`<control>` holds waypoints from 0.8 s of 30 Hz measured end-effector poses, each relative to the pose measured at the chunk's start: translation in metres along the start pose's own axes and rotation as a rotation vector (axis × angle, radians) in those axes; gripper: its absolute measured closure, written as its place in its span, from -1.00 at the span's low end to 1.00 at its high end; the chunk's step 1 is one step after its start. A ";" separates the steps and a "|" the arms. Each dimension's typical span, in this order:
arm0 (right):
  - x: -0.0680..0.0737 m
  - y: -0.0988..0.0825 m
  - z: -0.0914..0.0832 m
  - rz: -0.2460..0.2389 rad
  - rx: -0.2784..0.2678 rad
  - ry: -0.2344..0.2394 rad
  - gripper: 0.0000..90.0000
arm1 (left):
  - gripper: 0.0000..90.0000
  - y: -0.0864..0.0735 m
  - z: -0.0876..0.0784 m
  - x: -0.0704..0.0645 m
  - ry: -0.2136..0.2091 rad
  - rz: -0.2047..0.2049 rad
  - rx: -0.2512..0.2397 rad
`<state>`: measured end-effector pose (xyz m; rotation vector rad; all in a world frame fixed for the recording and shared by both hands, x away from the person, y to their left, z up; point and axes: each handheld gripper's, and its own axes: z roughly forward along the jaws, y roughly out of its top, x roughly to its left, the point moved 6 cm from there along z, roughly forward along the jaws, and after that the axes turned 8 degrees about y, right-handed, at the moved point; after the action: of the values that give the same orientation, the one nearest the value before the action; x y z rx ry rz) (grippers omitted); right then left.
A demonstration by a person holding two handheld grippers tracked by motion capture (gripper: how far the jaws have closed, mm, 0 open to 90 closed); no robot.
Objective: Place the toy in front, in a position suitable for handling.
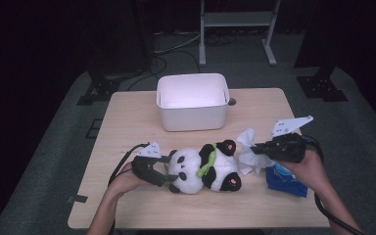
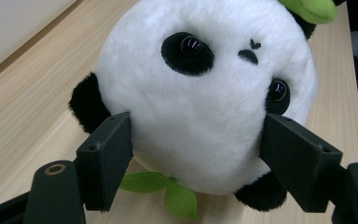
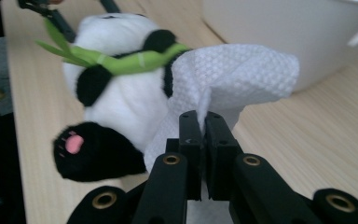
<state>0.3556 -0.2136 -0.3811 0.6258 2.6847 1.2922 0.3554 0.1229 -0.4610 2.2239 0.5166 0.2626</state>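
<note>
A black-and-white panda plush point(image 1: 203, 169) lies on its side on the wooden table point(image 1: 127, 127), a green bamboo sprig point(image 1: 208, 164) across its chest. My left gripper point(image 1: 169, 171) reaches in from the left. In the left gripper view its two pads press the sides of the panda's head point(image 2: 205, 93). My right gripper point(image 1: 257, 148) hovers just right of the panda's feet, shut on a white textured tissue point(image 1: 247, 147). In the right gripper view the tissue point(image 3: 242, 74) billows up from the closed jaws, beside the panda's body point(image 3: 116, 102).
A white rectangular bin point(image 1: 192, 117) stands at the back centre of the table, close behind the tissue in the right gripper view. A blue tissue packet point(image 1: 284, 178) lies under the right hand near the table's right edge. A hole point(image 1: 231, 102) sits beside the bin.
</note>
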 end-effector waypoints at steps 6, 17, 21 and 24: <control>0.021 0.013 0.028 -0.037 0.013 0.091 0.90 | -0.46 0.000 0.000 0.000 -0.002 0.000 0.001; 0.040 0.025 0.078 -0.084 0.055 0.194 0.90 | -0.47 0.000 0.001 -0.002 -0.004 0.004 0.002; 0.045 0.034 0.090 -0.104 0.064 0.214 0.90 | -0.47 0.000 0.002 -0.003 -0.004 0.002 0.002; 0.051 0.047 0.103 -0.130 0.074 0.232 0.89 | -0.47 0.000 0.002 -0.003 -0.004 0.006 0.004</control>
<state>0.3510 -0.0924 -0.4061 0.3179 2.9121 1.3097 0.3538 0.1203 -0.4623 2.2300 0.5083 0.2602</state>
